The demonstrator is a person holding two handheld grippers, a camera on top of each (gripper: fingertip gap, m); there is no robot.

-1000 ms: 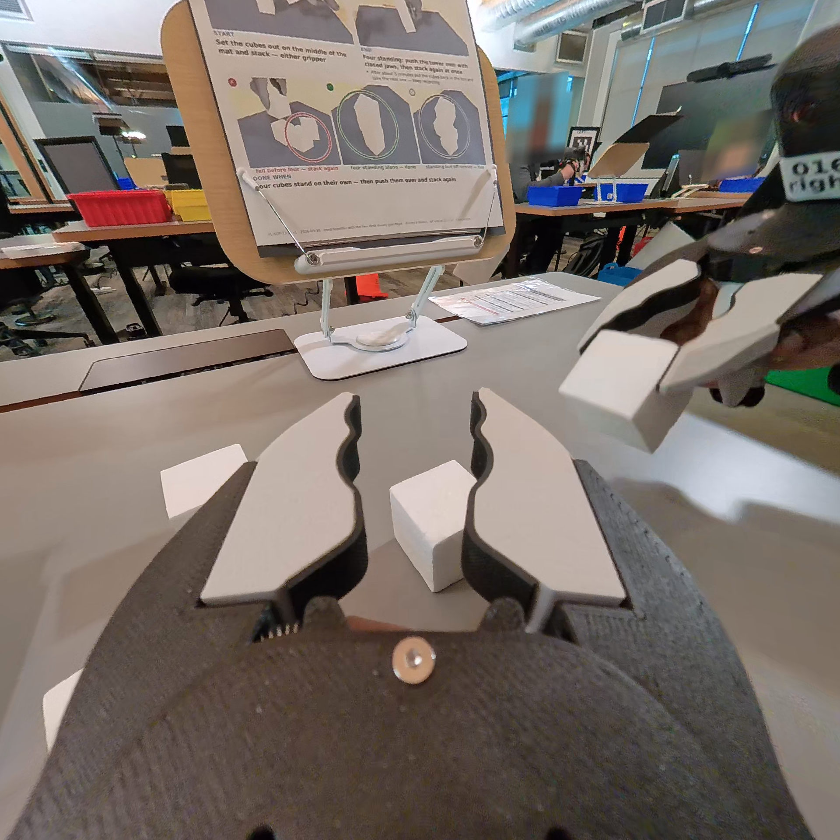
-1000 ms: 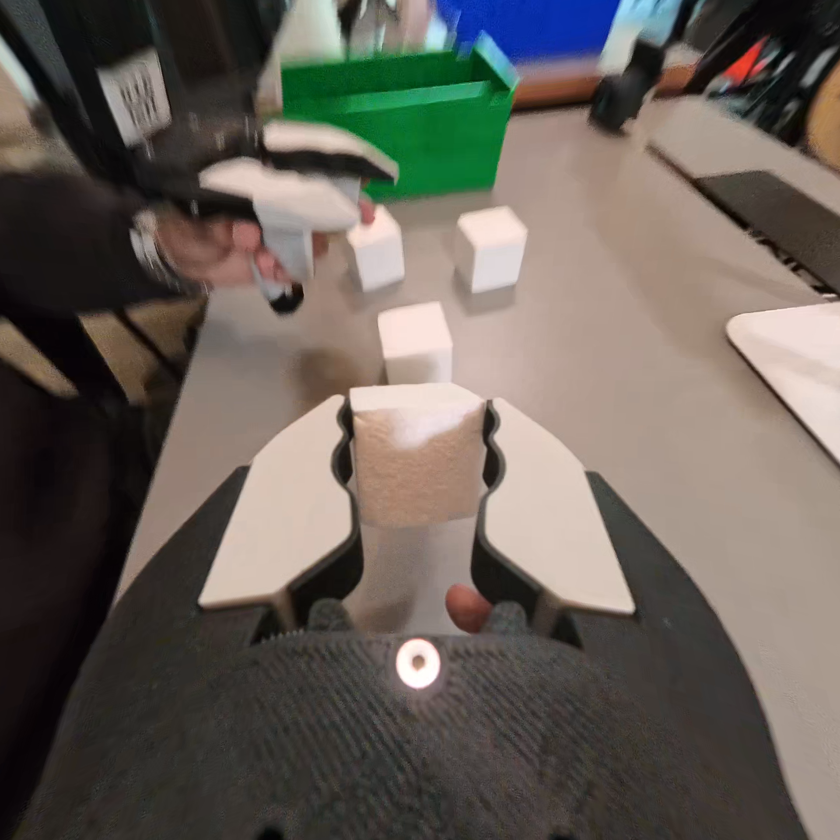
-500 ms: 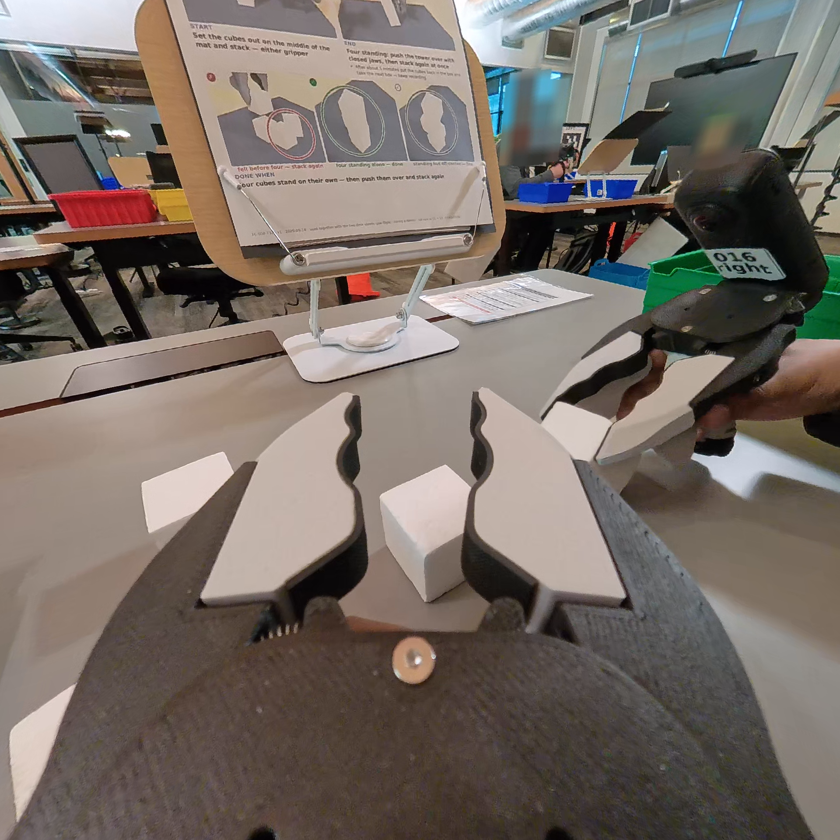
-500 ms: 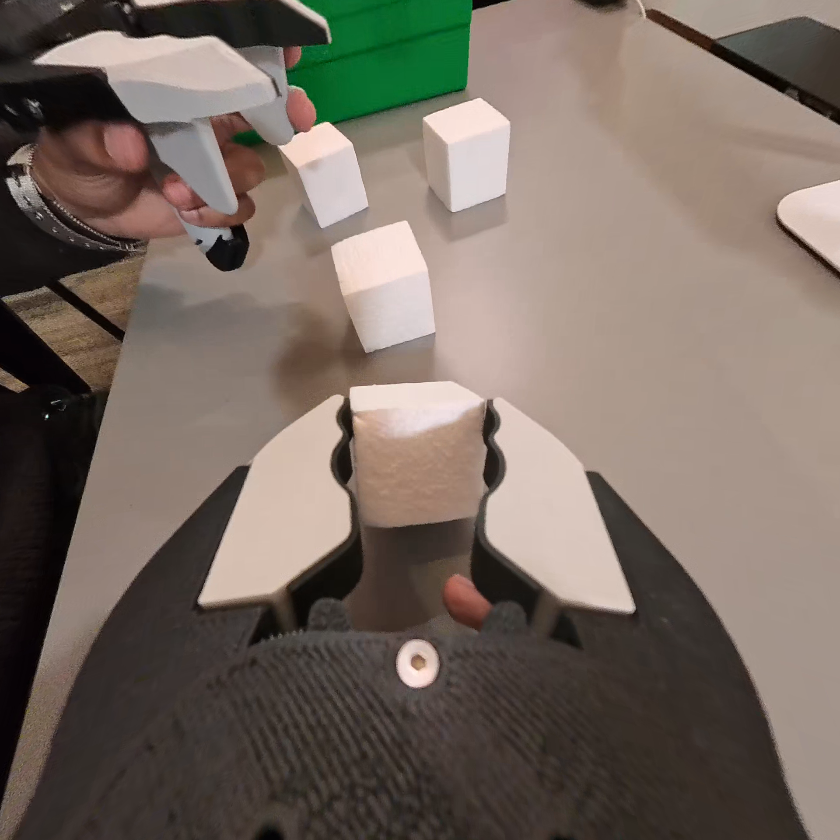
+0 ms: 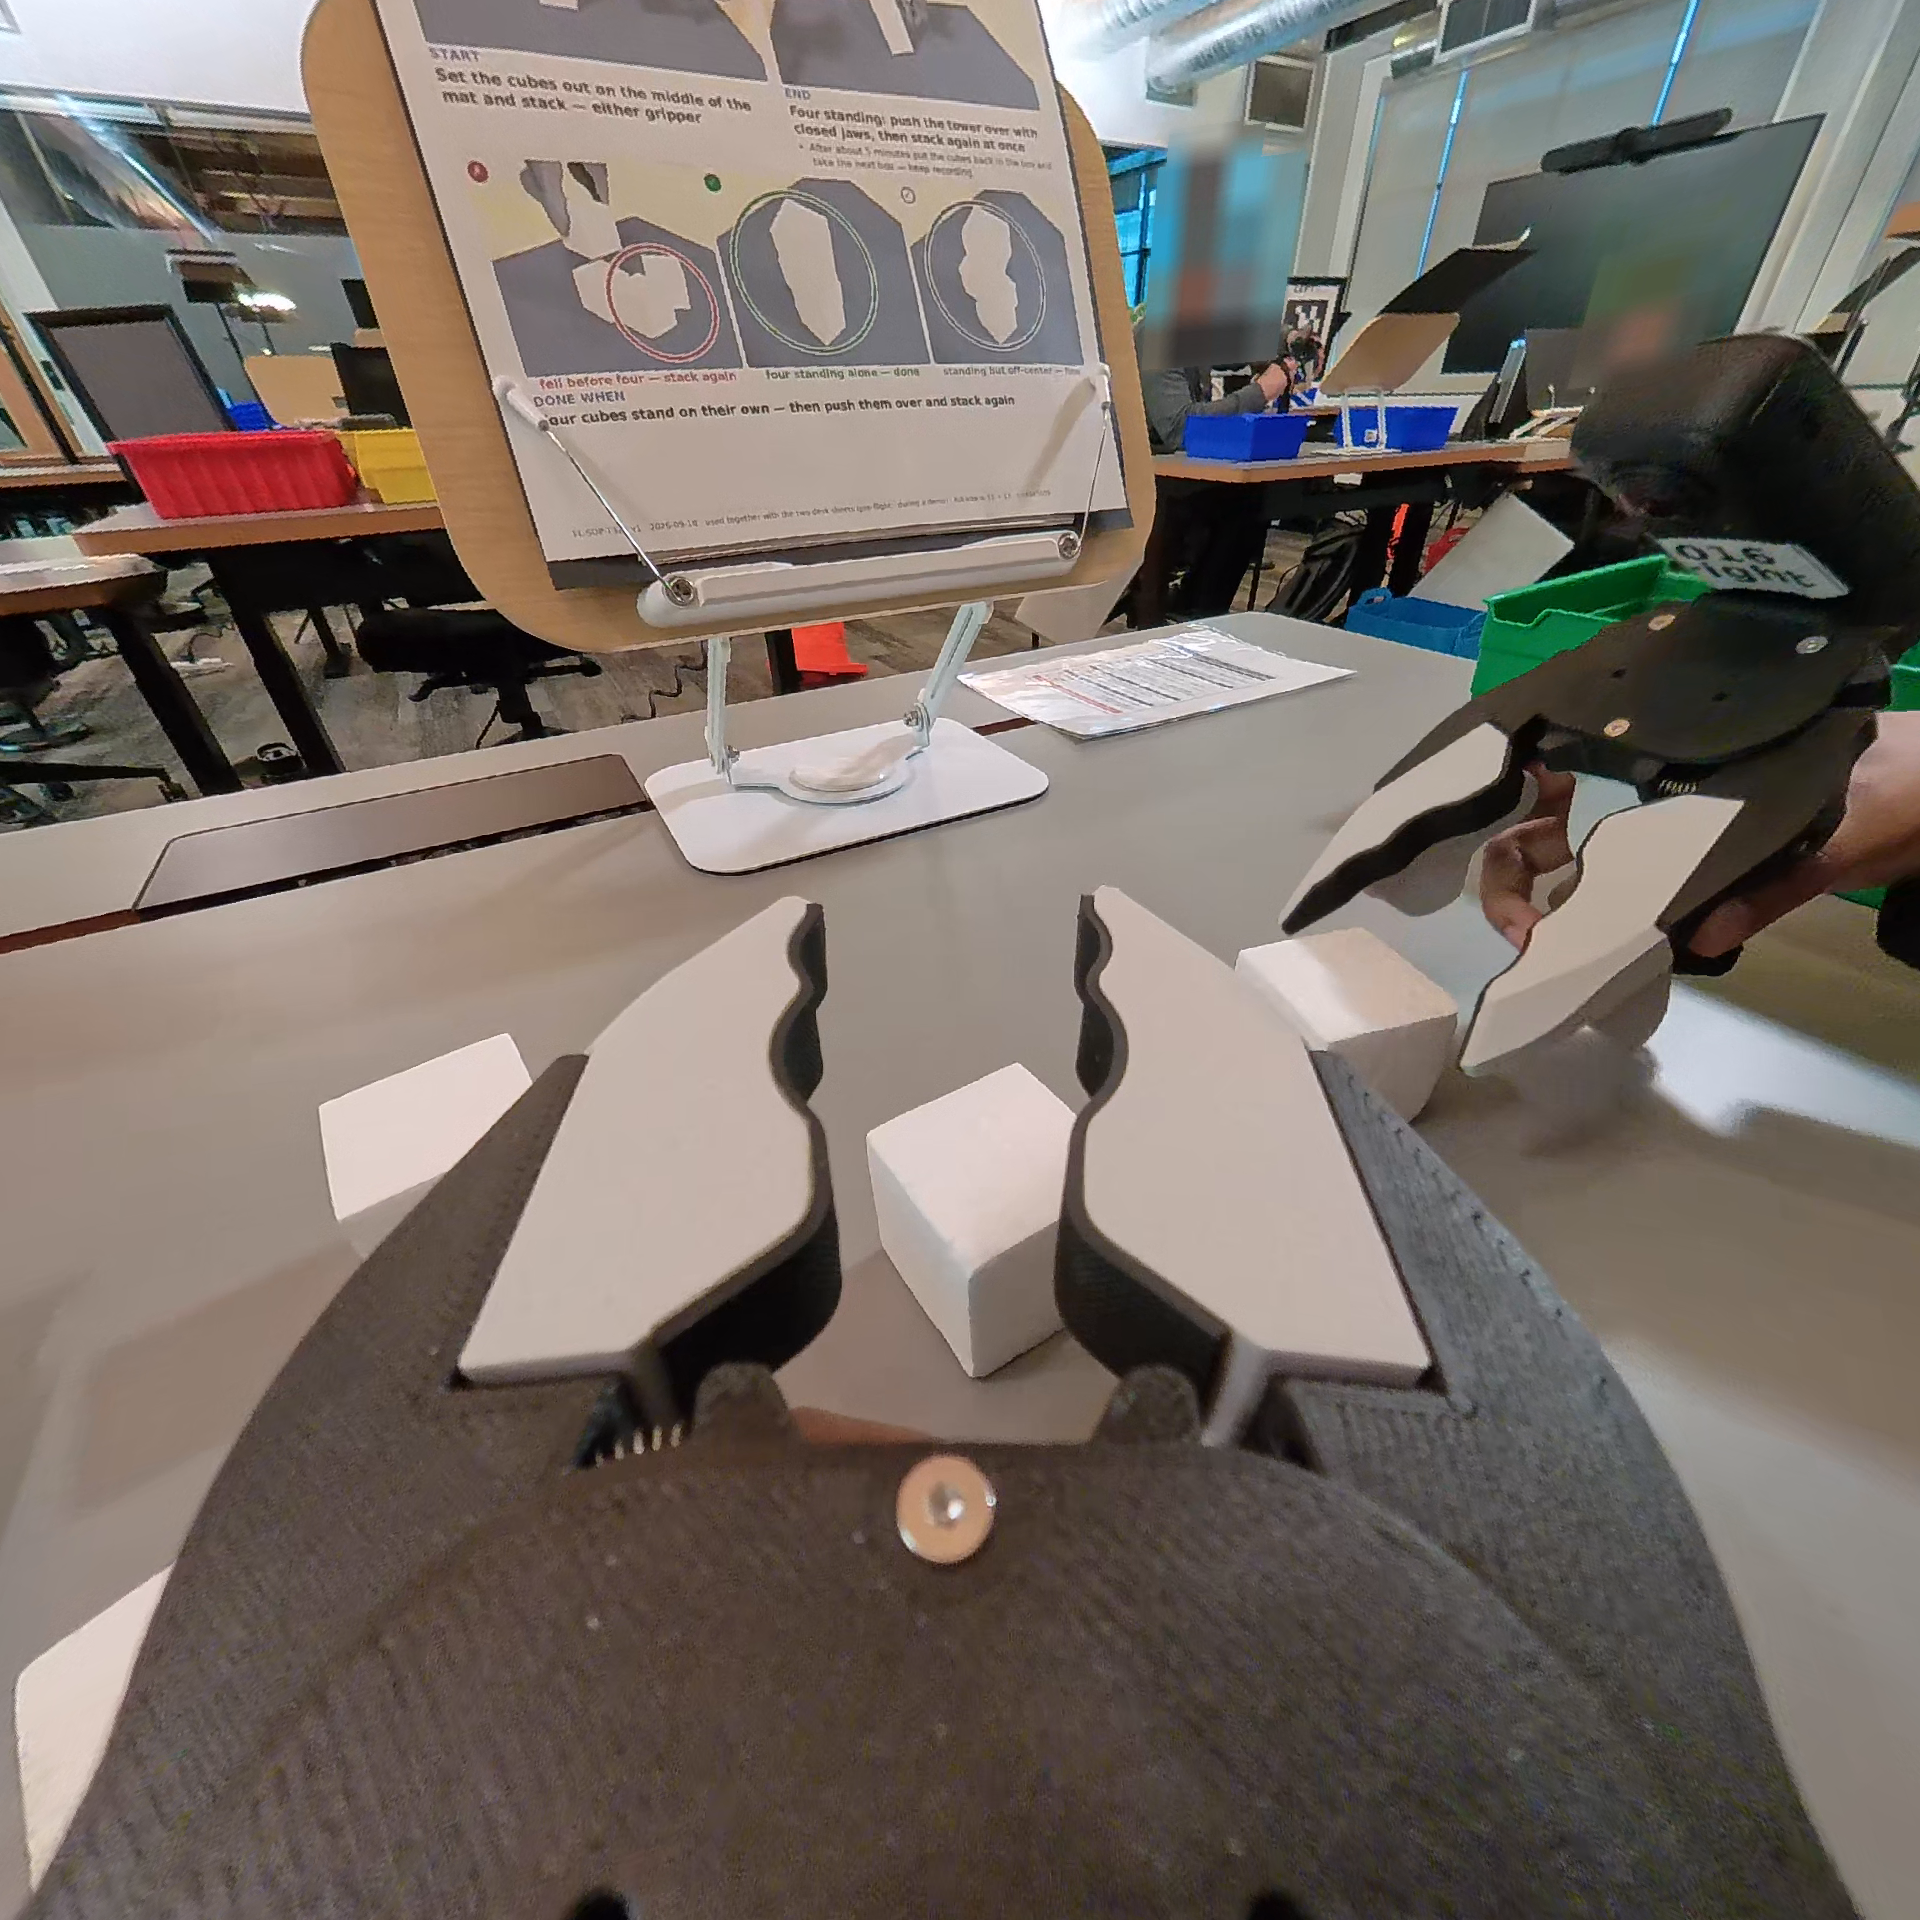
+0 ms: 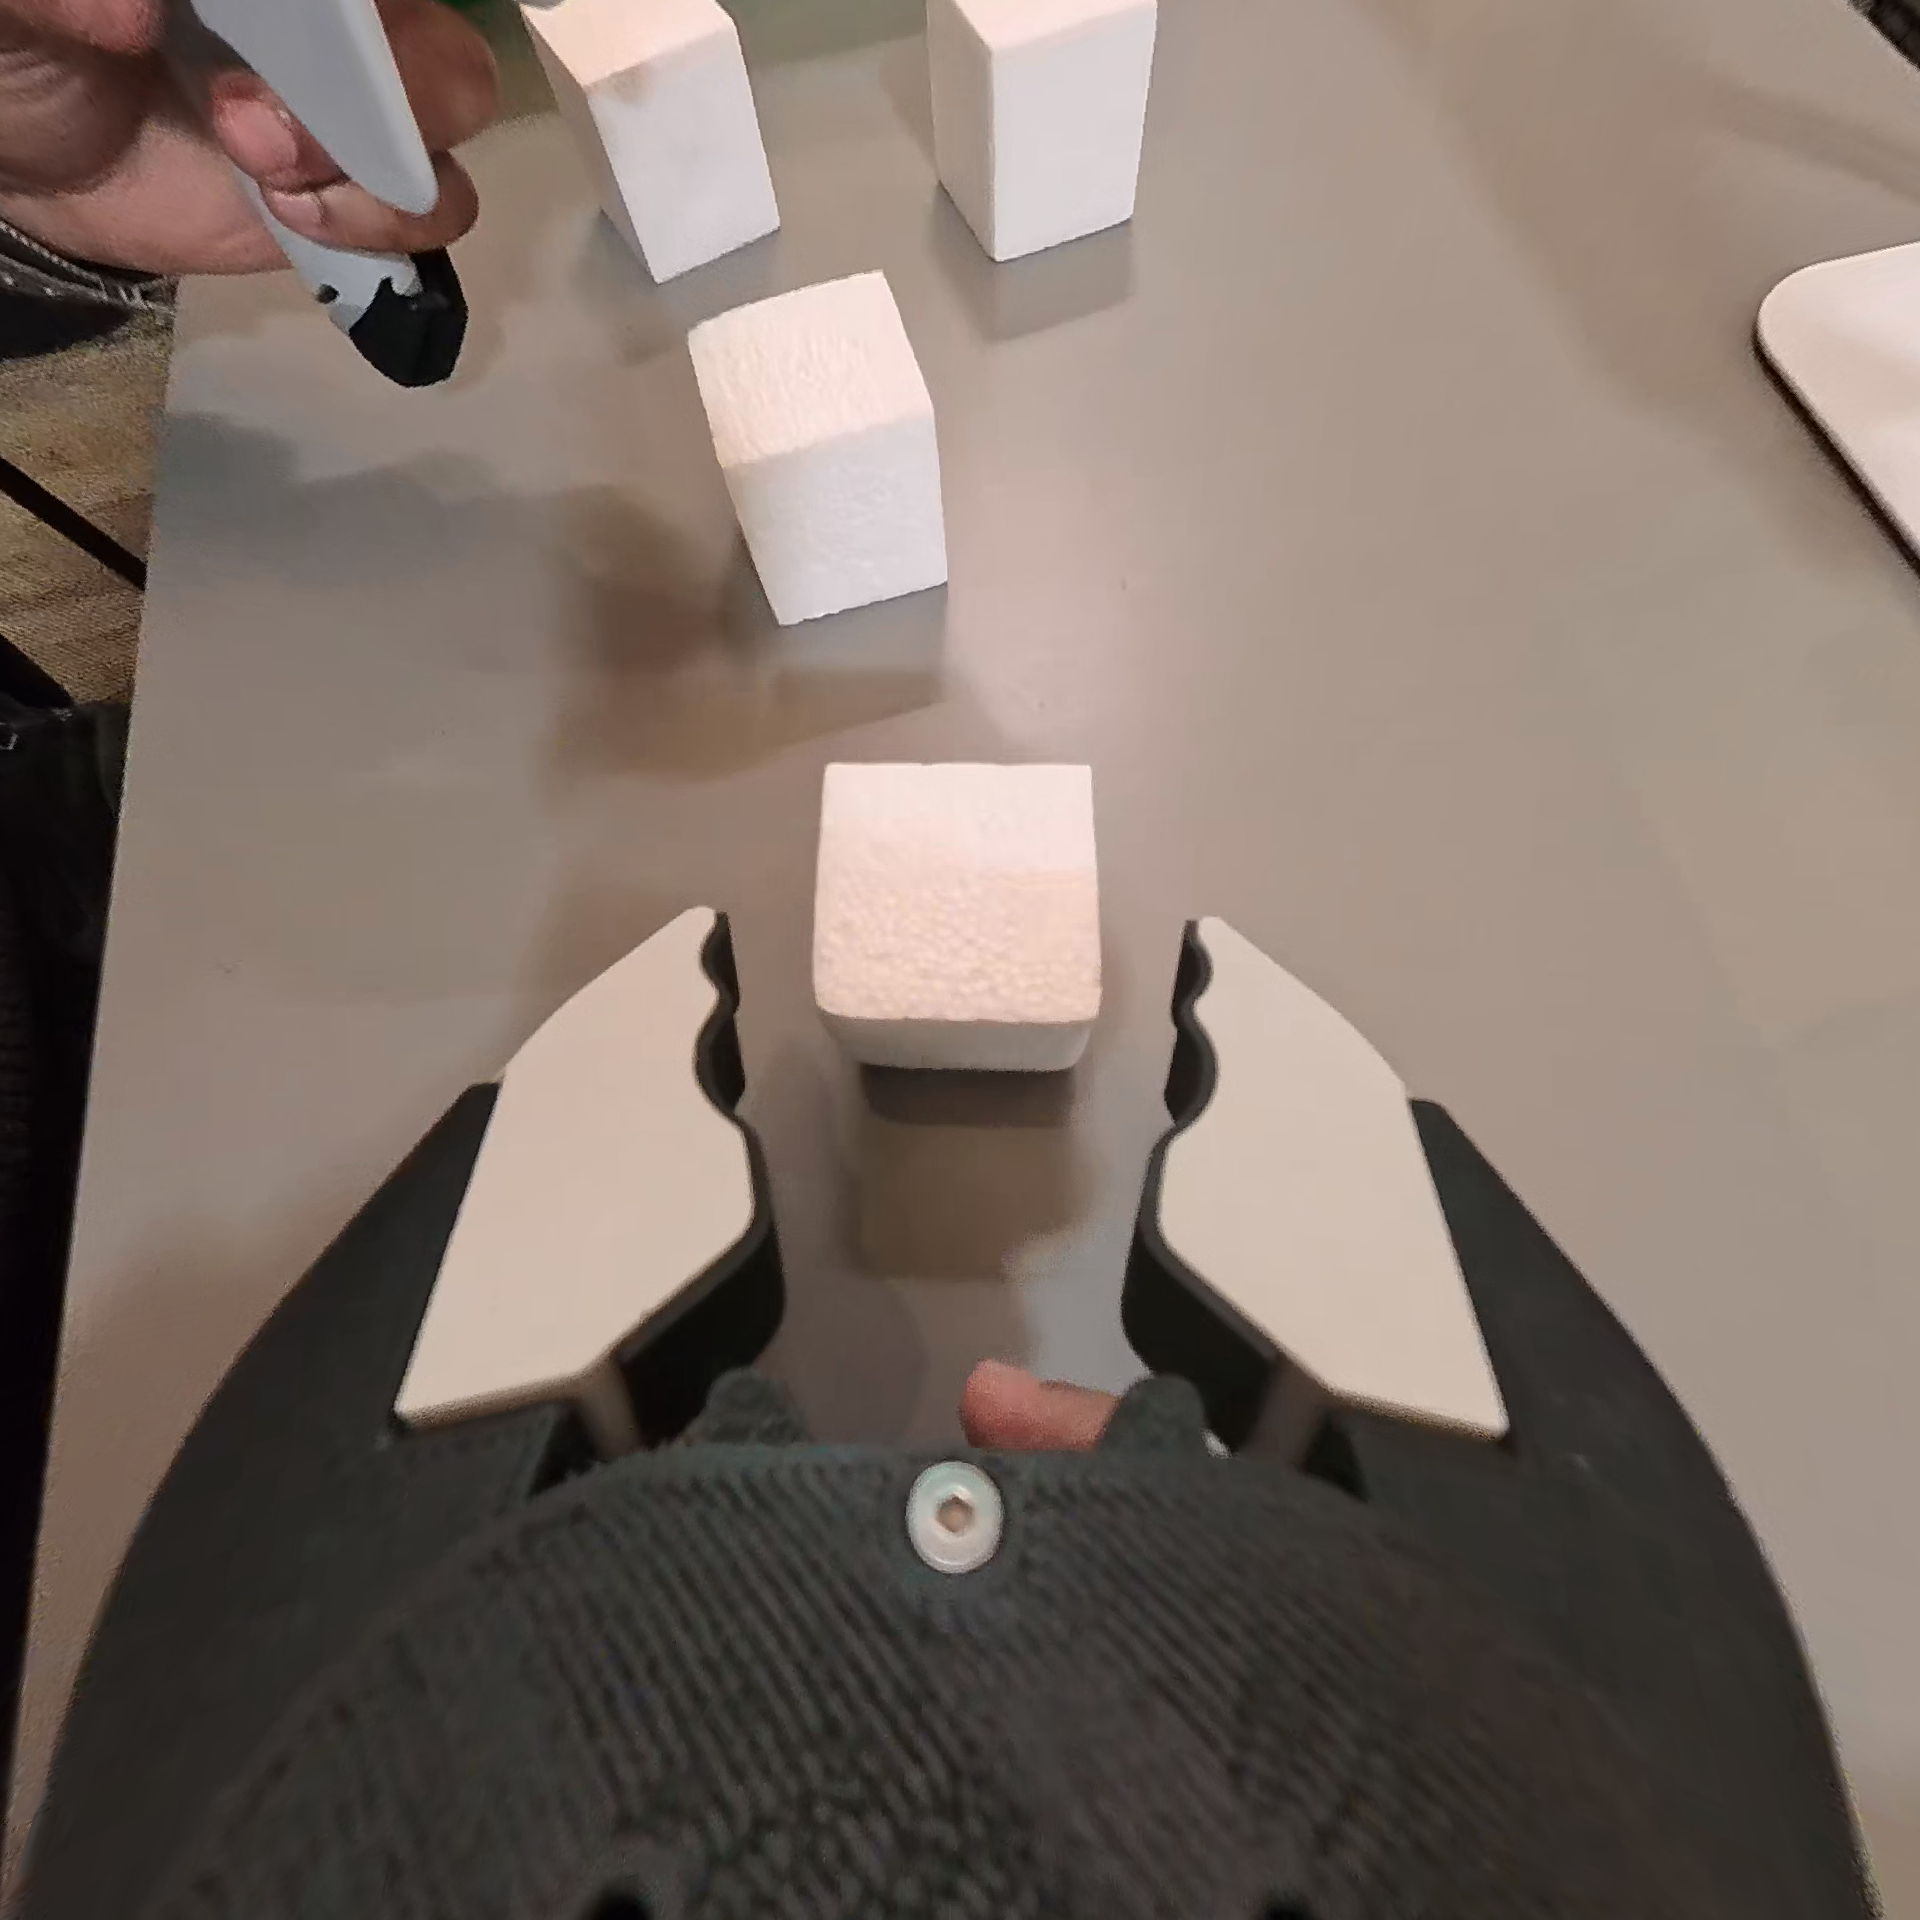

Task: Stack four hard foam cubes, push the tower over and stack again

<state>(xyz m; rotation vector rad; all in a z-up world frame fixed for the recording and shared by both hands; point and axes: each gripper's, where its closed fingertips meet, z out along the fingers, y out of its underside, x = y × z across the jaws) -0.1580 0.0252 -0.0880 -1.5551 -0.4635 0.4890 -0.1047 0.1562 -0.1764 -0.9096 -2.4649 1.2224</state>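
Straddling beaded foam cube [image 6: 956, 914], right claw [image 6: 956, 997] spread; left claw [image 5: 951, 997] spread.

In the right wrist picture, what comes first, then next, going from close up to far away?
right gripper → nearest cube → middle cube → two far cubes, side by side: left far cube, right far cube.

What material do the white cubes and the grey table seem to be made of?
White cube nearest the right hand-held gripper: it looks like hard expanded foam, matte, because its faces show a fine beaded grain. Grey table: probably laminate or coated board with a smooth, slightly glossy finish, as soft shadows and faint reflections lie on it; the core is not visible.
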